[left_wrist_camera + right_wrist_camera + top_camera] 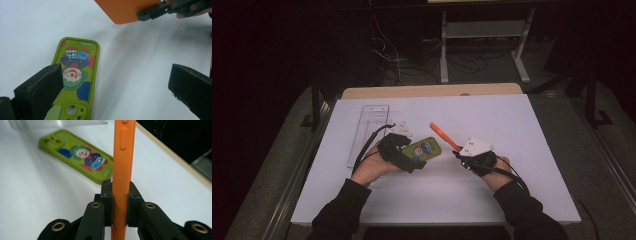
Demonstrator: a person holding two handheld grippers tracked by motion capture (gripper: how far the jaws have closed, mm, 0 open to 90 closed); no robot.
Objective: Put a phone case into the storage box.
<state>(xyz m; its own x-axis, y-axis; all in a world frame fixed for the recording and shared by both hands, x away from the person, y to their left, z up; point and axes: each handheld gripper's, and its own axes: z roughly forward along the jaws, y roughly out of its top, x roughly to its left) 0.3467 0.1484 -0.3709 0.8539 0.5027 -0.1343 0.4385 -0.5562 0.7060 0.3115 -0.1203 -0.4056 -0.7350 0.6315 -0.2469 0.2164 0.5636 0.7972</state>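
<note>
High view: right gripper [457, 151] clamps one orange phone [444, 136]; left gripper [411, 153] released over one green case [428, 147].

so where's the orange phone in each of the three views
High view: the orange phone is just right of centre, slanting up-left out of the right gripper.
Left gripper view: its flat corner is at the top edge, pinched from the right.
Right gripper view: it stands edge-on up the middle, clamped between the jaws.
Shared landmark: the green clown phone case lying on the white table.

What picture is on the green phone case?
A clown on the green phone case, clearest in the right gripper view.
</note>
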